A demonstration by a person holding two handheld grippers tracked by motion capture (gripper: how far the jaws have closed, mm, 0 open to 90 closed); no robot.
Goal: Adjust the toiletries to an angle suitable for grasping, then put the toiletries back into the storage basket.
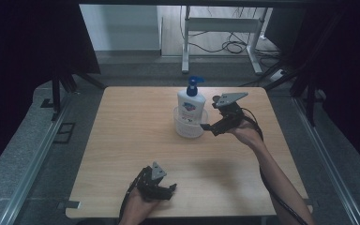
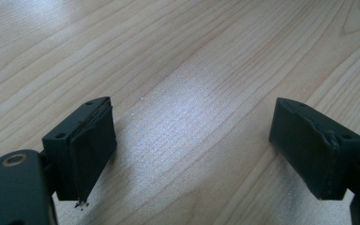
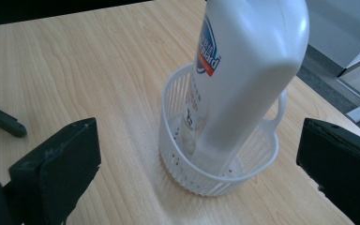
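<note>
My right claw [image 1: 205, 126] gapes wide, empty, just beside the white slotted plastic basket [image 3: 215, 180] holding the white pump bottle [image 3: 248, 70] on the pale wooden worktop [image 1: 136, 140]. The high view adds the bottle's blue pump and my left claw [image 1: 172, 188], also wide, well apart.

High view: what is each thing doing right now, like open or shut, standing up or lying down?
White plastic pump bottle with blue pump: upright inside the basket.
White slotted plastic basket: upright on the table, holding the bottle.
Left gripper: open, holding nothing.
Right gripper: open, beside the basket.
</note>
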